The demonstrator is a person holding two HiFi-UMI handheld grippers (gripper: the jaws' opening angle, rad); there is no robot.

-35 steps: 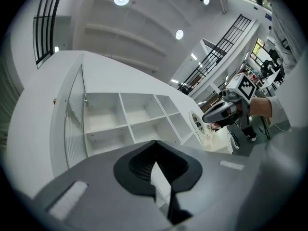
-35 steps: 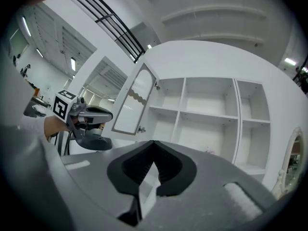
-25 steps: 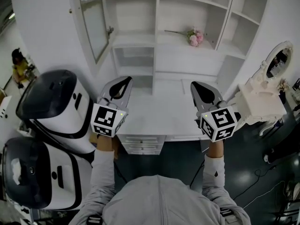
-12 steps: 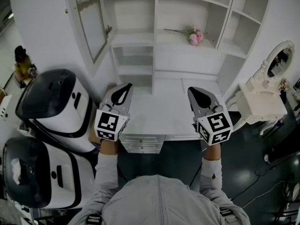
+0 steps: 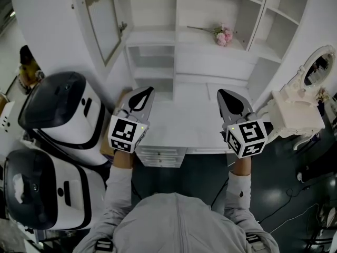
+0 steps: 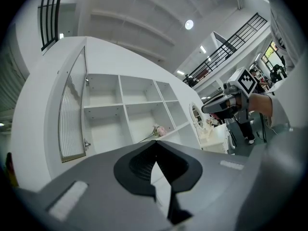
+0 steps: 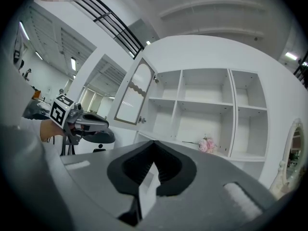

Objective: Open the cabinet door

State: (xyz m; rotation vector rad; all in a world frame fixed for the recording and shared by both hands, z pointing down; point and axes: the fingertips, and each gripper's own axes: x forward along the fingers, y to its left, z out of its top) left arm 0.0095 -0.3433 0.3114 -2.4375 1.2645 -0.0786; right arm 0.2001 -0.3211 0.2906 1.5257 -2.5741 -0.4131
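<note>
Cabinet door (image 5: 102, 25) stands swung open at the left edge of the cabinet (image 5: 205, 62). Left gripper (image 5: 147, 90) and right gripper (image 5: 223, 95) are both clenched with nothing between the jaws, and both are clear of the cabinet front. Pink flowers (image 5: 223, 36) lie on a cabinet shelf. Two black-and-white machines (image 5: 63, 109) stand left of the cabinet, a white vanity mirror (image 5: 316, 67) to its right.

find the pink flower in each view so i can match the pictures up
Head view: pink flower, upper right of centre.
Left gripper view: pink flower, near the middle.
Right gripper view: pink flower, right of centre, lower half.
Shared landmark: the open cabinet door, left of the pink flower in all three.
</note>
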